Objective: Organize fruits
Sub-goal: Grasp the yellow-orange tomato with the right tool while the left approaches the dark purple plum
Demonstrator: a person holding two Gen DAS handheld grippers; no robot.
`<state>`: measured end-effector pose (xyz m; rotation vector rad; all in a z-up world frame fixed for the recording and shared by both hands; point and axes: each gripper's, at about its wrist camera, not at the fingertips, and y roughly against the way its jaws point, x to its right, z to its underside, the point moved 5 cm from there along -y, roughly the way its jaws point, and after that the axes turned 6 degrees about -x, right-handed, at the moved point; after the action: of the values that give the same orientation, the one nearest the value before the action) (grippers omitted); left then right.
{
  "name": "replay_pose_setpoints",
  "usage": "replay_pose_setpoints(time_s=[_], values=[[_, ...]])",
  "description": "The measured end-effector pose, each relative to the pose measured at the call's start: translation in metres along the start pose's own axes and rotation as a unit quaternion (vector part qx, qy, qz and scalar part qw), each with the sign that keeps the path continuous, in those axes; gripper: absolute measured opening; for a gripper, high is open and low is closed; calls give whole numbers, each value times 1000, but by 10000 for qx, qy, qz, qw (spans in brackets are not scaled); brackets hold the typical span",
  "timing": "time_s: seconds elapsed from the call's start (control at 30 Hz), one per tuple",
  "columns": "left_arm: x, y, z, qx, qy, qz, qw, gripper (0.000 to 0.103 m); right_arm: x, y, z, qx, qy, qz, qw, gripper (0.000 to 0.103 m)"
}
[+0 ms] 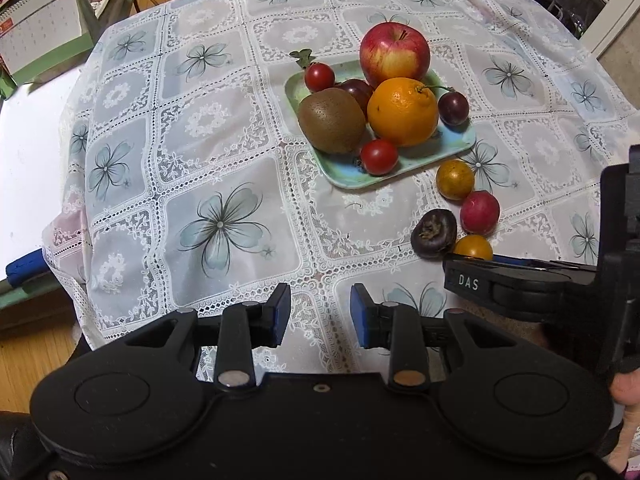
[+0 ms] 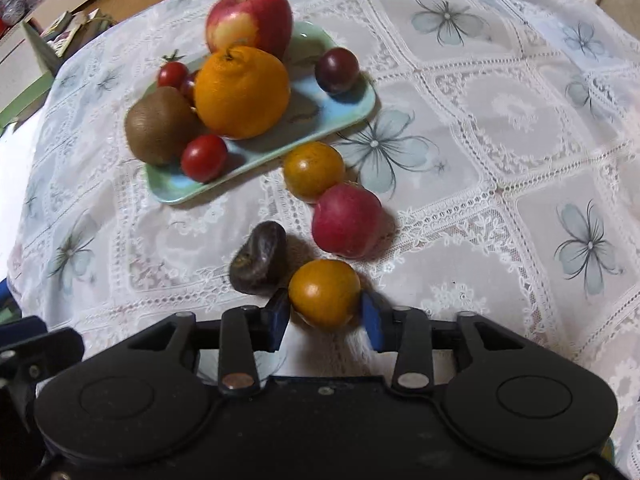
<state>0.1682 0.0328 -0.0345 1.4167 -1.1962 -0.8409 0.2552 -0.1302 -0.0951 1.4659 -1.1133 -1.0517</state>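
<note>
A pale green tray (image 1: pixel 416 162) (image 2: pixel 340 110) holds an apple (image 1: pixel 394 54), an orange (image 1: pixel 402 112), a kiwi (image 1: pixel 332 120), cherry tomatoes (image 1: pixel 379 156) and dark plums (image 1: pixel 453 108). On the cloth in front of it lie a yellow-orange fruit (image 2: pixel 314 170), a small red fruit (image 2: pixel 346 220) and a dark wrinkled fruit (image 2: pixel 260 258). My right gripper (image 2: pixel 326 314) is shut on a second yellow-orange fruit (image 2: pixel 325 294), which rests on the cloth with a blue pad against each side. My left gripper (image 1: pixel 320 314) is open over bare cloth, left of the right gripper (image 1: pixel 468 280).
A white lace tablecloth with blue flowers (image 1: pixel 220 224) covers the table and drapes over its left edge. A desk calendar (image 1: pixel 40 32) stands beyond the far left corner. Wooden floor shows to the left. Cloth to the right of the fruit row is bare (image 2: pixel 520 160).
</note>
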Motion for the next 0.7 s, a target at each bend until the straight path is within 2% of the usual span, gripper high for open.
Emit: replay_pose_setpoints(time_s=[0.13,0.33,0.43,0.53,0.7], values=[[1,-6,-1,1,9,-50,10000,41,13,20,5,131,-231,-267,9993,37],[19,-16,-2,179,-210,-130,9995,41,43,64,27,292,-584,-322,9973,38],[34,-21,-3,229,-386,-44,9990,41,58,77,45,342,-770,-230,9962,38],[53,-24,-5,324,-626,36,9975,41,70,86,59,629,-916,-218,9936,38],[84,-27,-14,570,-813,182,9949,43,90,92,62,863,-1159,-591,9877,38]])
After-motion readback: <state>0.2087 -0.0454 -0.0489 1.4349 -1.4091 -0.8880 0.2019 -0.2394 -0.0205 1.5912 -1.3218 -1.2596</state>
